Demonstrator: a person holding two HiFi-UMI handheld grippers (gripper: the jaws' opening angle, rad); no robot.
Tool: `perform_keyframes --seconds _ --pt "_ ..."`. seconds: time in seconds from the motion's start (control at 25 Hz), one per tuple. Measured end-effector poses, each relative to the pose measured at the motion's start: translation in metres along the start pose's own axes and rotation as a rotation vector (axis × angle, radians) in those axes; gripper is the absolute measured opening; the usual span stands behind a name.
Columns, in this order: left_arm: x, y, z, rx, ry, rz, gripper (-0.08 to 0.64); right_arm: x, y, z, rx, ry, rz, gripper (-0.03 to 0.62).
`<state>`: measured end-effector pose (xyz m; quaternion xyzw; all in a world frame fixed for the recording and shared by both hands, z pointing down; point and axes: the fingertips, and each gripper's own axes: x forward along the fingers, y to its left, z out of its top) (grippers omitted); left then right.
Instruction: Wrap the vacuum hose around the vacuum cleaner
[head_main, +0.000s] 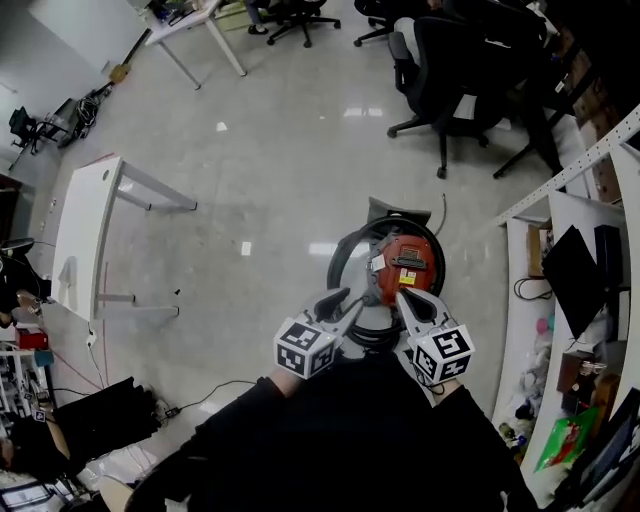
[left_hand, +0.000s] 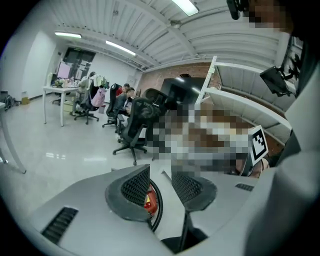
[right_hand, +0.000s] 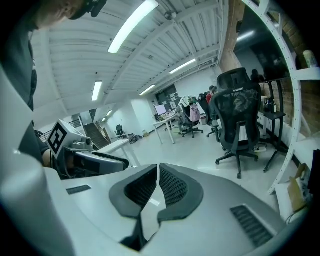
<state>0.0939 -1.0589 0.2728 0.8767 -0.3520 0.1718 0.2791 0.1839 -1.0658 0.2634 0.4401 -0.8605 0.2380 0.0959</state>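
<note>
A red and black vacuum cleaner (head_main: 408, 262) stands on the floor, with its black hose (head_main: 338, 262) coiled in a loop around the body. Both grippers are held up in front of the person's chest, above the near side of the vacuum. My left gripper (head_main: 350, 303) (left_hand: 160, 182) is slightly open with nothing between its pads. Through the gap in the left gripper view a bit of the red vacuum (left_hand: 148, 201) and the hose (left_hand: 158, 212) show far below. My right gripper (head_main: 408, 298) (right_hand: 158, 182) is shut and empty, its pads meeting at the tips.
Black office chairs (head_main: 450, 60) stand beyond the vacuum. A white table (head_main: 90, 230) is at the left, white shelving (head_main: 575, 250) with clutter at the right. A thin cable (head_main: 205, 393) and a black bag (head_main: 100, 420) lie on the floor at lower left.
</note>
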Motion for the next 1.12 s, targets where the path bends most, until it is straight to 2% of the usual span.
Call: perform_keyframes --seconds 0.28,0.68,1.12 --pt "-0.005 0.012 0.022 0.023 0.001 -0.074 0.149 0.003 0.012 0.021 -0.010 -0.037 -0.085 0.025" --pt "-0.007 0.035 0.024 0.032 0.027 -0.156 0.149 0.021 0.026 0.013 0.009 -0.013 -0.151 0.021" --pt "-0.010 0.053 0.027 0.043 0.043 -0.186 0.149 0.043 0.042 0.014 0.015 0.004 -0.131 0.018"
